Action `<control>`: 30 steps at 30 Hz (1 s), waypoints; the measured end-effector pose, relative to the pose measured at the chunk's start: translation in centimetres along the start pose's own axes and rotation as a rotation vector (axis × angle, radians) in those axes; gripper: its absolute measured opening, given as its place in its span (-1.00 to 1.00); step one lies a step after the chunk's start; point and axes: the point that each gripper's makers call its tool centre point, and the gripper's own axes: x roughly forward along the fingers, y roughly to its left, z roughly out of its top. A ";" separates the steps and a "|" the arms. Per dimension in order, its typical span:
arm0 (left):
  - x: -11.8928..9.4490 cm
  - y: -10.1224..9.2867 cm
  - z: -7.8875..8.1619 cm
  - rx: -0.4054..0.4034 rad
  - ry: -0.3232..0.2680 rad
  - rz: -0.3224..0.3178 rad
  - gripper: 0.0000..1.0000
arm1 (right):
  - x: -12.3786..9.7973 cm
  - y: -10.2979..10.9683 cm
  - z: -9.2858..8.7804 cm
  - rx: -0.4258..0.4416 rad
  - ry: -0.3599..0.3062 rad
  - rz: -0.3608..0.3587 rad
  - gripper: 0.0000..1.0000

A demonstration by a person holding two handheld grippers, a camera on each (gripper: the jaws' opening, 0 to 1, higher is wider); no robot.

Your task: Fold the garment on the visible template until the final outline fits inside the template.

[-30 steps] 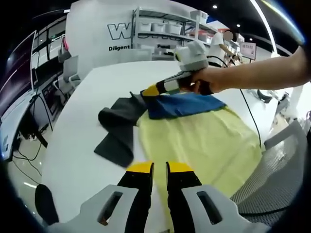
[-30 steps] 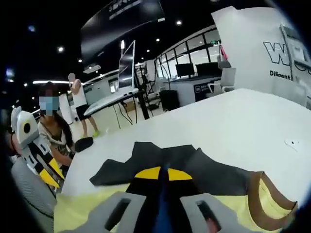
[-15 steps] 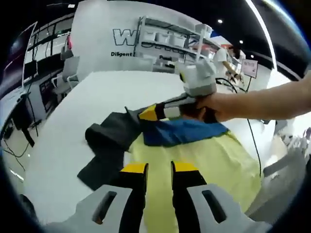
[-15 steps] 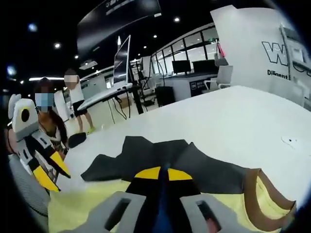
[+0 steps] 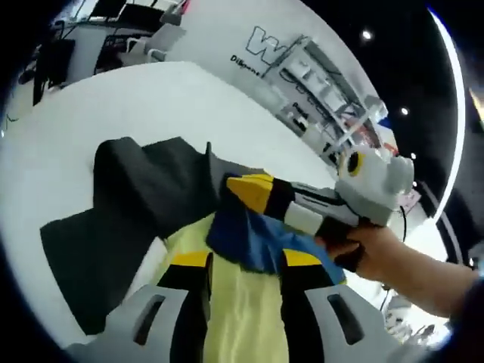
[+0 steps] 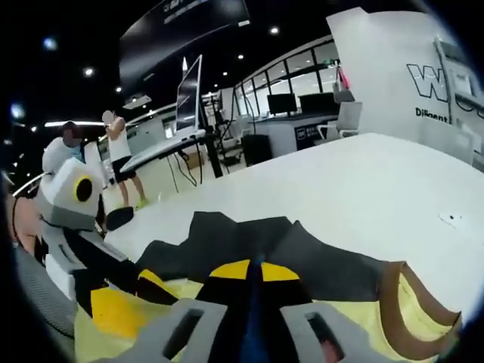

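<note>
Closing in fast, the left tool [image 5: 246,261] has swung right up to the blue fold [image 5: 249,238], which a second ago lay well ahead of it beside the other hand. Its jaws stand apart now, straddling the blue cloth with yellow fabric between them, nothing pinched yet. Right tool [image 5: 253,193] comes in from the side, clamped tight on that same blue edge; in its own view the blue strip [image 6: 253,318] runs straight between its closed tips [image 6: 253,271].

The garment [image 5: 242,310], yellow with a blue panel, lies under both tools on the white desk [image 5: 151,98], and the dark template [image 5: 128,204] spreads to the left tool's left and ahead.

Good practice, I'd say: close the left jaws beside the right's grip, then carry the edge evenly.

Open desk stretches beyond the template; the left tool [image 6: 113,302] crowds the right closely.
</note>
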 end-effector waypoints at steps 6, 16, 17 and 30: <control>1.4 0.4 -1.1 -0.106 0.024 0.017 -0.59 | 0.2 0.4 0.1 -0.035 0.010 0.018 -1.00; 2.4 2.2 -0.7 -0.271 -0.046 0.077 -0.98 | 0.0 0.1 0.3 0.009 -0.007 0.017 -1.00; 2.4 2.2 -0.6 -0.272 -0.050 0.074 -0.98 | 0.0 0.1 0.3 0.013 -0.009 0.016 -1.00; -0.5 2.2 0.7 -0.102 -0.155 0.120 -1.00 | 0.6 -0.2 0.1 0.019 0.015 -0.002 -1.00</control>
